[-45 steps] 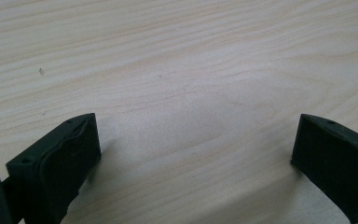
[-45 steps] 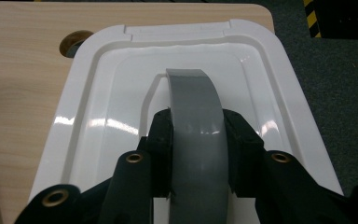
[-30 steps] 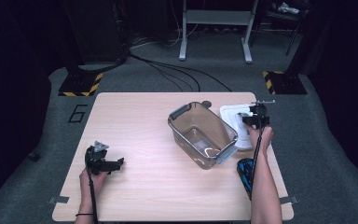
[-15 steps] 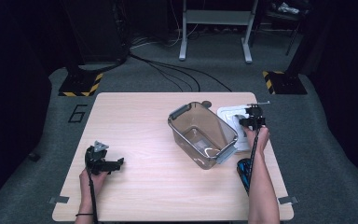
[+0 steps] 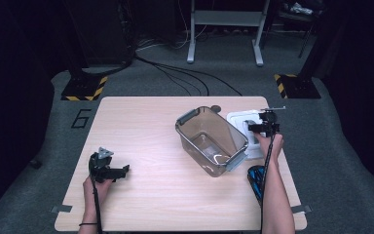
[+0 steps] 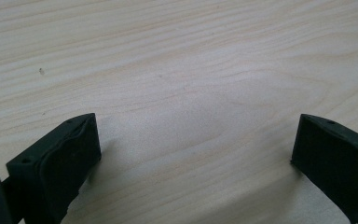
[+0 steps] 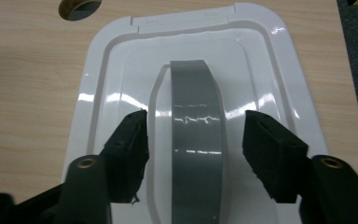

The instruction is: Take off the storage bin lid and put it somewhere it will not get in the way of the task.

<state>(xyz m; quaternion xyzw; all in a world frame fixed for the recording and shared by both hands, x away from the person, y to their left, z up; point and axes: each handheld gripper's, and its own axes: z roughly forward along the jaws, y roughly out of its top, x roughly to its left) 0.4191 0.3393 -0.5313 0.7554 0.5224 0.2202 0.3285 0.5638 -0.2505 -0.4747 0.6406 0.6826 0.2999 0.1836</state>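
While my right gripper [image 7: 193,140] sits over the white lid [image 7: 102,93], its jaws have just been opening, and they now stand about half apart on either side of the grey handle [image 7: 196,130] without pressing on it. A second ago, seen from above, that gripper was at much the same spot on the lid [image 5: 238,119], which lies flat on the table [image 5: 141,131] just to the right of the clear bin [image 5: 209,141], touching or nearly touching its rim. I read this as 1 of 2 things: either I have let the lid go after setting it down, or I am lining up to take the handle; the frames do not tell me which. The lid is not on the bin, so any closing is not yet done. My left gripper [image 5: 108,168] has kept its place at the near left of the table, jaws wide apart over bare wood [image 6: 191,93], holding nothing.
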